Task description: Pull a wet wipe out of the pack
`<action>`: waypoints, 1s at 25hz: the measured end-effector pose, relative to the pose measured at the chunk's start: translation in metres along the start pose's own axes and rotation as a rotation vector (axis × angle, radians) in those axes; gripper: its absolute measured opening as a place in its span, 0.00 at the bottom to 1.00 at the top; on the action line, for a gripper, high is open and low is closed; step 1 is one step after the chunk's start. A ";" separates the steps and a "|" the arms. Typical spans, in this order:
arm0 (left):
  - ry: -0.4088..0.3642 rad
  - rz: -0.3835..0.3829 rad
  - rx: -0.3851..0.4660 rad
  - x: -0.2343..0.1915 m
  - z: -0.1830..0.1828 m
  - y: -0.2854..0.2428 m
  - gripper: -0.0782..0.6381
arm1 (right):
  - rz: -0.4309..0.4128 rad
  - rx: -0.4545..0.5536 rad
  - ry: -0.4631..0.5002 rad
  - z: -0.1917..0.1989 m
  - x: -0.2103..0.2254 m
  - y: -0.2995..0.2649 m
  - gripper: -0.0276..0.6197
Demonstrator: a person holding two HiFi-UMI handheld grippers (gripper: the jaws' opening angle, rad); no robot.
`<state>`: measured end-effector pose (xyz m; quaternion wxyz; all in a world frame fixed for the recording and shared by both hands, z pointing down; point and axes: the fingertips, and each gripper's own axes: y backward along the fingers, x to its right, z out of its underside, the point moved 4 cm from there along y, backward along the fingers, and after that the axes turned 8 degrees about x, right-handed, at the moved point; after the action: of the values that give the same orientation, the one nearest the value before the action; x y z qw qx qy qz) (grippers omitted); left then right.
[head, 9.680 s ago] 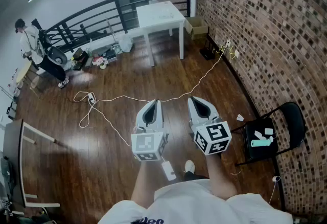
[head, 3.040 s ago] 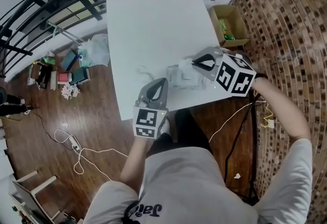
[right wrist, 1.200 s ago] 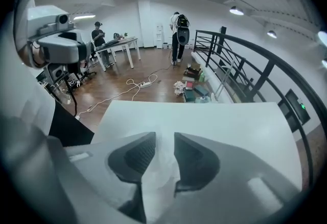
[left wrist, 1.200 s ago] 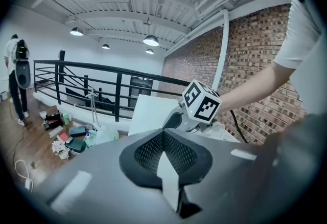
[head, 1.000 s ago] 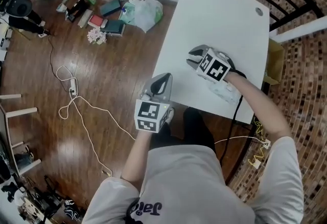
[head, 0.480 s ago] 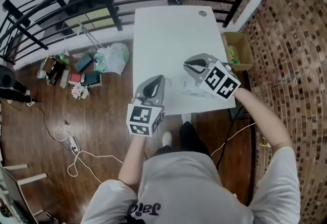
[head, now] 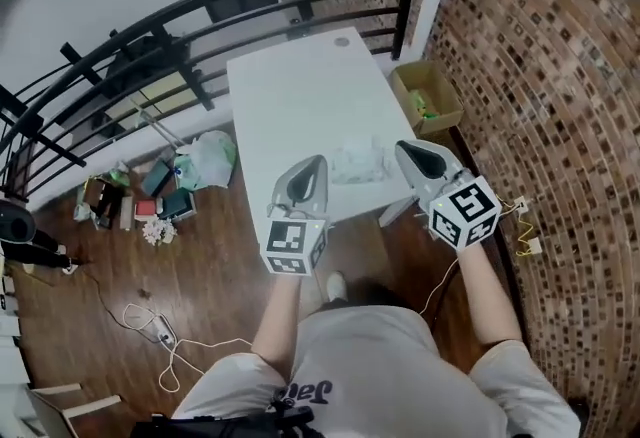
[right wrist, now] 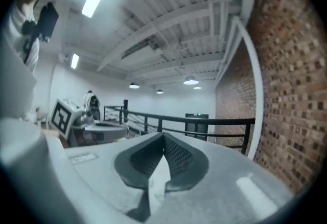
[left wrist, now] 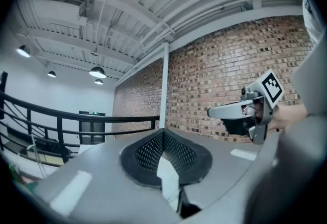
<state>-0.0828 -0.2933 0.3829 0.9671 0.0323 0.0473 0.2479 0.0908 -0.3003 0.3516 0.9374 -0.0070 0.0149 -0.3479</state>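
The wet wipe pack (head: 358,164) is a pale, crinkled bundle lying on the white table (head: 290,91) near its front edge. Both grippers hang in the air on my side of that edge, pointing level. My left gripper (head: 320,159) is left of the pack with its jaws shut and nothing in them (left wrist: 163,130). My right gripper (head: 400,145) is right of the pack. Its jaws are closing the last bit and stand together, empty (right wrist: 163,135). Each gripper view shows the other gripper: the right gripper (left wrist: 210,112) and the left gripper (right wrist: 124,127). Neither gripper view shows the pack.
A black railing (head: 200,11) runs behind the table and a brick wall (head: 540,56) rises on the right. An open cardboard box (head: 425,96) sits beside the table. Bags and clutter (head: 200,161) lie on the wooden floor at the left, with a white cable (head: 165,336) nearer me.
The right gripper has come off the table beside the pack, back toward me, and its open jaws have closed empty. The left gripper has risen too. The pack stays on the table.
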 end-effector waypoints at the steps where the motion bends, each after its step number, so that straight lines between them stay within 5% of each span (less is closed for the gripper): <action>1: 0.007 0.000 0.019 0.014 -0.003 0.002 0.13 | 0.047 0.053 -0.070 -0.007 -0.002 0.020 0.03; 5: -0.015 0.012 0.085 0.069 -0.019 0.016 0.13 | 0.130 0.166 -0.207 -0.014 -0.026 0.083 0.03; 14: 0.000 -0.152 0.129 0.171 -0.038 0.093 0.13 | -0.079 0.128 -0.147 -0.022 -0.090 0.165 0.03; 20: -0.034 -0.232 0.116 0.191 -0.053 0.145 0.13 | -0.076 0.134 -0.154 -0.029 -0.106 0.200 0.03; 25: -0.069 -0.216 0.134 0.196 -0.068 0.155 0.13 | -0.044 0.159 -0.143 -0.037 -0.109 0.213 0.03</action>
<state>0.0068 -0.0602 0.3139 0.9849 0.1002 0.0337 0.1371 0.1455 -0.0677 0.3118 0.9257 0.0424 -0.0798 -0.3672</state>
